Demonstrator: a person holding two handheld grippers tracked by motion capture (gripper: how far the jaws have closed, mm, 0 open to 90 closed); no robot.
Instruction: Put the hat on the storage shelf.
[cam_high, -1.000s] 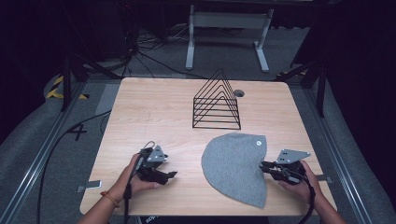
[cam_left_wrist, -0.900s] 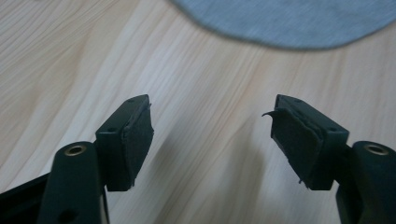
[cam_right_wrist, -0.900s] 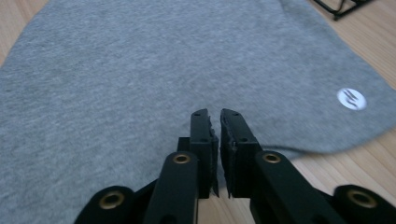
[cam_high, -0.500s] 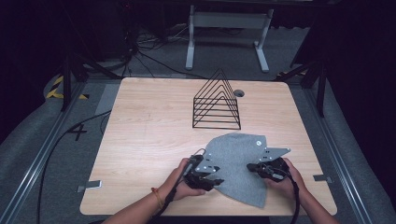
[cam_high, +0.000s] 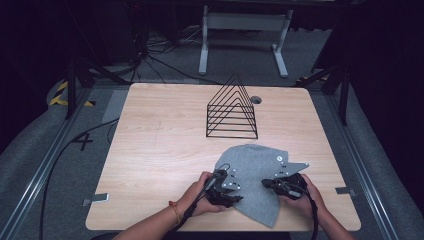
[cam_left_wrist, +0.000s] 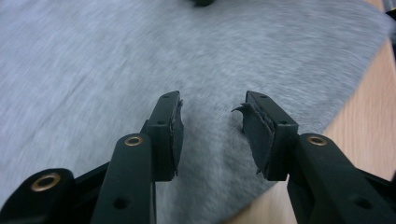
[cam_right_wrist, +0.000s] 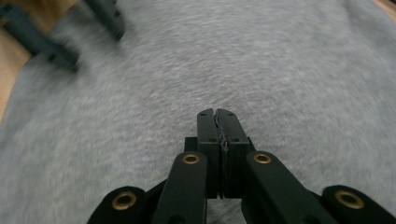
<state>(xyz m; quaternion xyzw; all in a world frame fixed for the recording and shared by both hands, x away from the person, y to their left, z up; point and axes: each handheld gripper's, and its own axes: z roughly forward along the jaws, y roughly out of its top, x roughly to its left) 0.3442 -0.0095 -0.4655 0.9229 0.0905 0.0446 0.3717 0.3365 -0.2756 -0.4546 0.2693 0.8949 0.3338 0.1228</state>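
Wood is what I see most of: the pale table (cam_high: 165, 150) stretches ahead of me, its light grain bare across the left half. On its far middle stands a black wire rack (cam_high: 232, 109), shaped like a row of triangles, upright and well apart from my hands. Nearer to me, on the right half of the table, lies the grey felt cloth (cam_high: 252, 162), flat, with a rounded far edge and a point reaching toward the table's near edge. It sits just on my side of the rack without touching it.

My left hand-held gripper (cam_high: 231, 192) rests at the cloth's left edge. In the left gripper view (cam_left_wrist: 212, 122) its jaws stand apart with the grey fabric lying flat beneath the gap; they have just been closing in, yet the pads do not press on anything, and nothing is caught between them. Bare wood shows at the right of that view, where the cloth's edge runs out.

My right hand-held gripper (cam_high: 270, 183) is over the cloth's right part, pointing toward the left one, with its grey plate sticking out above the felt. In the right gripper view (cam_right_wrist: 218, 113) its two jaws are pressed together, pad against pad, with the grey cloth spread below and ahead of them. Whether a pinch of fabric sits between the tips I cannot tell. Blurred black parts of the other hand-held gripper show at the upper left there.
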